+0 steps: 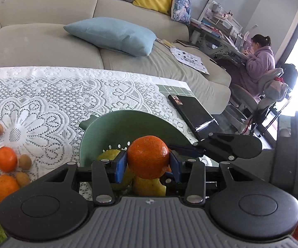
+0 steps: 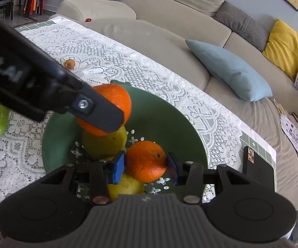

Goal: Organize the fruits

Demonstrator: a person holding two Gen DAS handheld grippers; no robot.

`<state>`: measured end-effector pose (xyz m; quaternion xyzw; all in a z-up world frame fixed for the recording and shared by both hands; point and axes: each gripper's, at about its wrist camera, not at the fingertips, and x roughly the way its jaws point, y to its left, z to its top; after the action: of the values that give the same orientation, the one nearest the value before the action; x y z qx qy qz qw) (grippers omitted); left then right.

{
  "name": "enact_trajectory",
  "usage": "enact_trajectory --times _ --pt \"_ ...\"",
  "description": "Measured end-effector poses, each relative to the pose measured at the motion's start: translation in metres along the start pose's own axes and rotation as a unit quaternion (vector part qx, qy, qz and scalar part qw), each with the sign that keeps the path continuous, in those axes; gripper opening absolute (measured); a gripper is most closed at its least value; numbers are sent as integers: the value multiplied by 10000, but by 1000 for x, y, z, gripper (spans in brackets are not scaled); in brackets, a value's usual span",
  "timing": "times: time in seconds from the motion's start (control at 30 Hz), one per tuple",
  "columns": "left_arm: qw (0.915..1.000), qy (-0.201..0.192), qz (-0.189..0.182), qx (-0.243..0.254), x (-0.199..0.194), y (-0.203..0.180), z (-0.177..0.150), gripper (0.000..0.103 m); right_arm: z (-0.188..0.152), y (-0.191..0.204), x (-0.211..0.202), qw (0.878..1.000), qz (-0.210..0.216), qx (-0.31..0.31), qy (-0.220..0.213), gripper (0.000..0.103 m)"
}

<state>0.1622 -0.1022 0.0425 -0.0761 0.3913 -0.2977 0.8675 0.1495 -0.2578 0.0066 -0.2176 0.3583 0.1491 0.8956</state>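
Both grippers, left (image 1: 147, 163) and right (image 2: 145, 164), clamp oranges over bowl (image 2: 182, 124) centre. Risk: collision between grippers; dropped oranges roll off pears (image 2: 105, 142).

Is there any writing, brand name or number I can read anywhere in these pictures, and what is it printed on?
"AI": the last clear letters of white print on the black body of the left gripper, seen from the right wrist; the letters before them are blurred and cut off.
Small emblem on the grey gripper housing: too small to read.
Printed sheet on the sofa: too small to read.
Label on the black box: unreadable.
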Motion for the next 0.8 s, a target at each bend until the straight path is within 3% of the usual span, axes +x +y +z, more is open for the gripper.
enact_trajectory --times 0.4,0.8 --pt "9994 214 255 -123 27 13 3 50 3 -3 16 10000 40 8 53 42" --pt "9997 139 91 -206 33 17 7 50 7 -8 30 9998 -25 116 172 42"
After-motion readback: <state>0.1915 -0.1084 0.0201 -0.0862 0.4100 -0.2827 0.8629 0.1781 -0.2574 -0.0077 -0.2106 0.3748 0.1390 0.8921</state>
